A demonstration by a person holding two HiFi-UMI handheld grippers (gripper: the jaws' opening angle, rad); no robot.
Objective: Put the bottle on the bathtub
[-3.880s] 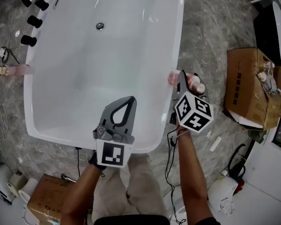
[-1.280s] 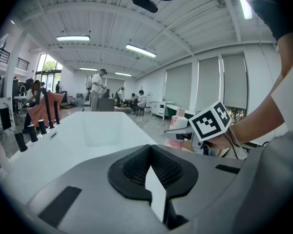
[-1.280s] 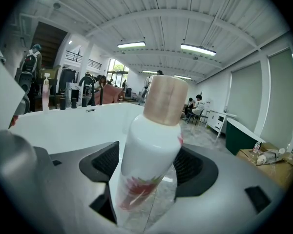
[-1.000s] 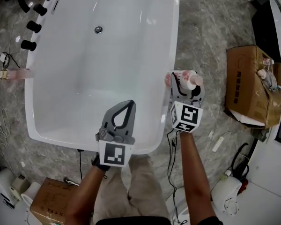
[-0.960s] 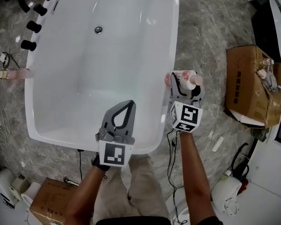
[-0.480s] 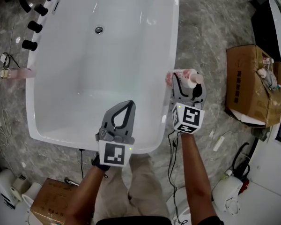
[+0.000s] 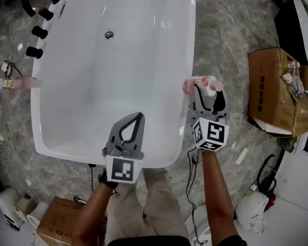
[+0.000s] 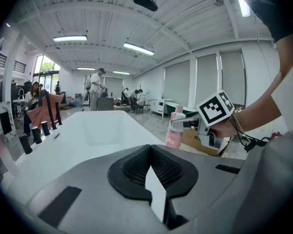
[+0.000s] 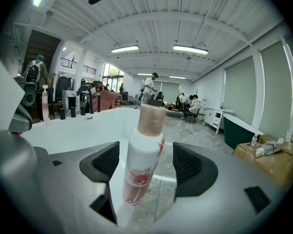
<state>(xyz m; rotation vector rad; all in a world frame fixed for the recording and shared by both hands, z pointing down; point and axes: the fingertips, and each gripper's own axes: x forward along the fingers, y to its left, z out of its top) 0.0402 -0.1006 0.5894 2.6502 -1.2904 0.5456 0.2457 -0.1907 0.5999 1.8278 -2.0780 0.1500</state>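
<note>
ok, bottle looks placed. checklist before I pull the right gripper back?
1. Is the bottle on the bathtub rim: ok, it stands upright on the right-hand rim.
2. Has the right gripper let go: ok, the jaws are apart, with a gap on each side of the bottle.
3. Is the base fully on the rim: cannot tell, it sits near the outer edge.
4. Is the left gripper out of the way: ok, its jaws are together and empty over the tub's near end.
5. Is the retreat line clear: probably ok, but the bottle stands between the jaws, so pull straight back with no sideways drift.
</note>
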